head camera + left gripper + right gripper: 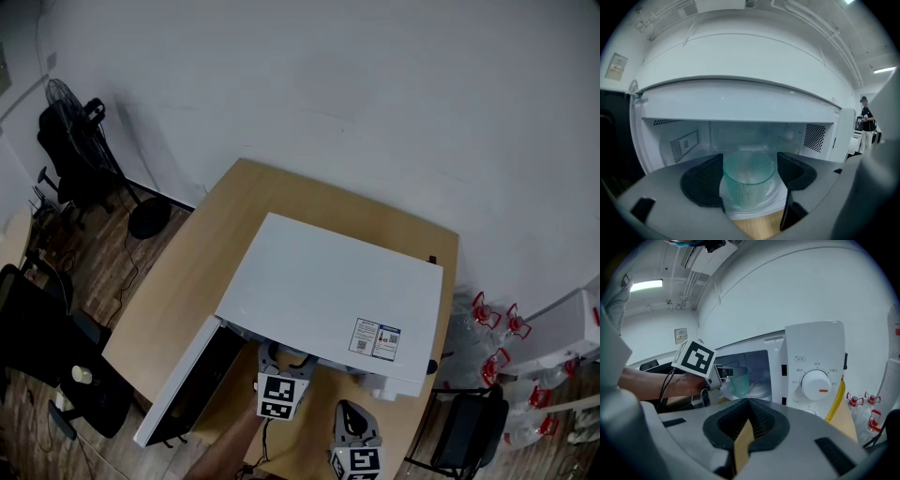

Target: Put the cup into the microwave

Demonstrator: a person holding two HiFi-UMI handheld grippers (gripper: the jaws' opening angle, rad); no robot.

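Observation:
A white microwave (337,291) stands on a wooden table (216,234) with its door (187,384) swung open to the left. My left gripper (284,354) reaches into the opening. In the left gripper view a clear greenish dimpled glass cup (749,180) stands upright between the black pads (701,180), over the edge of the turntable plate, and the jaws are closed on it. The right gripper view shows the cup (739,383) held in the cavity mouth by the left gripper (729,373). My right gripper (352,412) hangs in front of the microwave's control side, shut and empty (746,427).
The control panel with a white dial (817,383) lies right of the cavity. A fan (70,103) and black chairs (56,366) stand left of the table. Bottles with red handles (497,319) sit on the floor at right. A person (866,117) stands far off.

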